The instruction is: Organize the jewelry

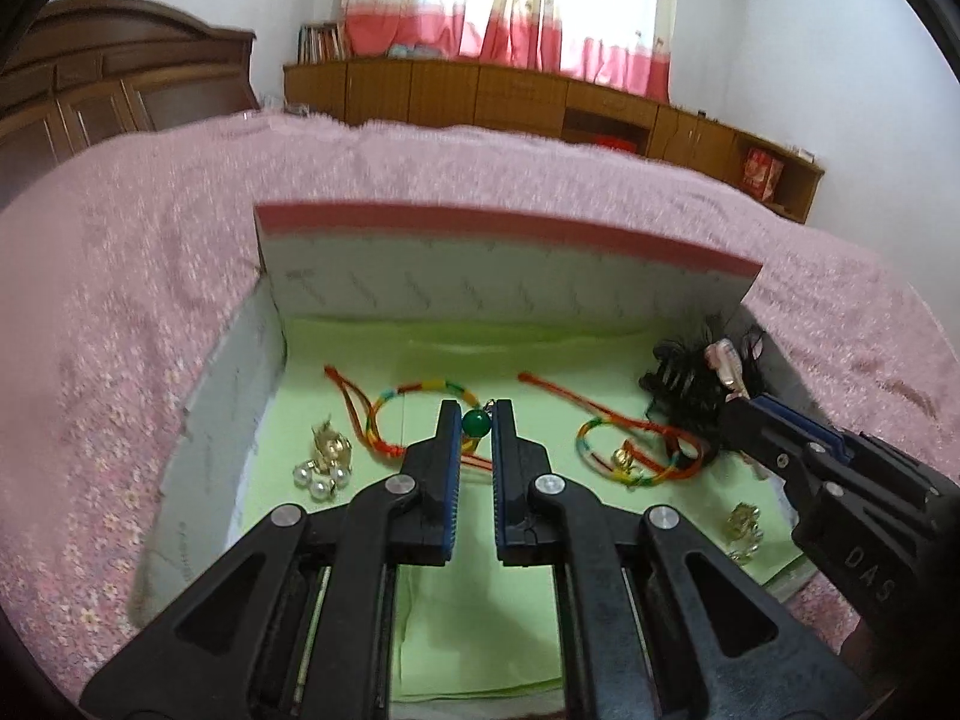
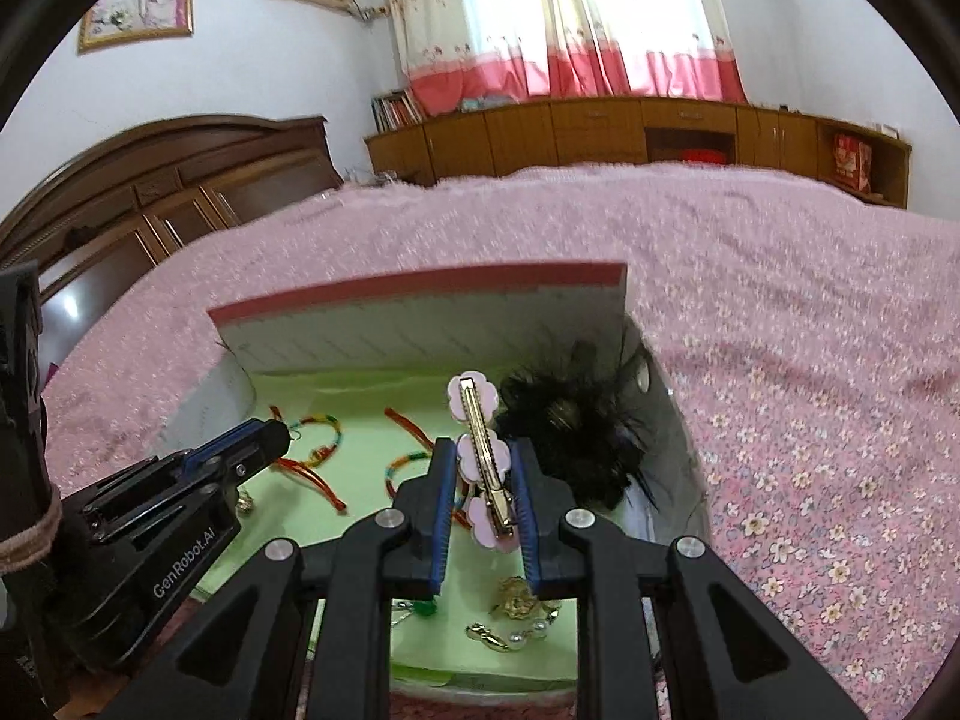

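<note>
Two hand-held grippers work inside an open box lined with green paper, which rests on a bed with a pink flowered bedspread.

The left hand-held gripper, at centre frame in the left wrist view, is clamped on a green bead pinched at the very tips of its fingers. The bead appears to hang from the rainbow cord bracelet lying just behind it. A second cord bracelet lies at right of centre, a pearl cluster at lower left, and a small gold piece at lower right.

The right hand-held gripper, at centre frame in the right wrist view, is clamped on a pink flower hair clip, held upright with its gold bar facing the camera. A black feather hairpiece sits just right of the clip in the box's far right corner.

Judged from these views, the step in hand is placing each held piece in its own spot. The bead grip is shallow, so a slow, level move should keep it from slipping, and lifting clear should stop the cord dragging across the lining. The clip is best set down clear of the feathers, which could snag. Each pair of jaws should part only once its piece rests on the lining.
</note>
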A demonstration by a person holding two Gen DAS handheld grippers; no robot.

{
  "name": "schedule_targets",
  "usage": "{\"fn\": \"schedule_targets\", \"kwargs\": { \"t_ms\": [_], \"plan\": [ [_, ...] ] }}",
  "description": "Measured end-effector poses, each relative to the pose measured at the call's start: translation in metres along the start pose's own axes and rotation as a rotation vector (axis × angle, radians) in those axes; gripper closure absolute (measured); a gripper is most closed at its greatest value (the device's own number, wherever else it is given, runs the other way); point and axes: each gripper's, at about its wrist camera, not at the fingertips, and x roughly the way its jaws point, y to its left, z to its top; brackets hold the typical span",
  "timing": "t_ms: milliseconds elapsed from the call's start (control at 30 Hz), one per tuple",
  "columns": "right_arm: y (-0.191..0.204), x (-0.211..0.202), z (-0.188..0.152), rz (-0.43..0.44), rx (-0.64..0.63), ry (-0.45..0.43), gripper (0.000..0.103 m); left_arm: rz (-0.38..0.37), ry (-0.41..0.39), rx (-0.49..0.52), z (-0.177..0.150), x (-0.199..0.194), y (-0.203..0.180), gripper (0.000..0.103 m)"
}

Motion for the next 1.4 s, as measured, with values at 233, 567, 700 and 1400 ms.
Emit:
{"fn": "schedule_targets", "kwargs": {
  "t_ms": [233,567,700,1400],
  "plan": [
    [0.001,0.009,-0.001,0.009,-0.014,0.054,0.082,0.013,0.06,-0.022,0.0,0.005,0.005,0.101],
    [0.0,-0.014,0.005,0.034,0.019,0.02,0.07,-0.001,0.089,-0.029,0.002,-0.008,0.004,0.088],
    [-0.001,-0.027,0.008,0.044,0.026,0.0,0.065,-0.007,0.082,-0.028,0.002,-0.023,0.005,0.088],
    [0.006,-0.108,-0.024,0.037,0.03,-0.102,0.049,0.029,0.005,-0.006,-0.014,-0.091,0.001,0.081]
  ]
}}
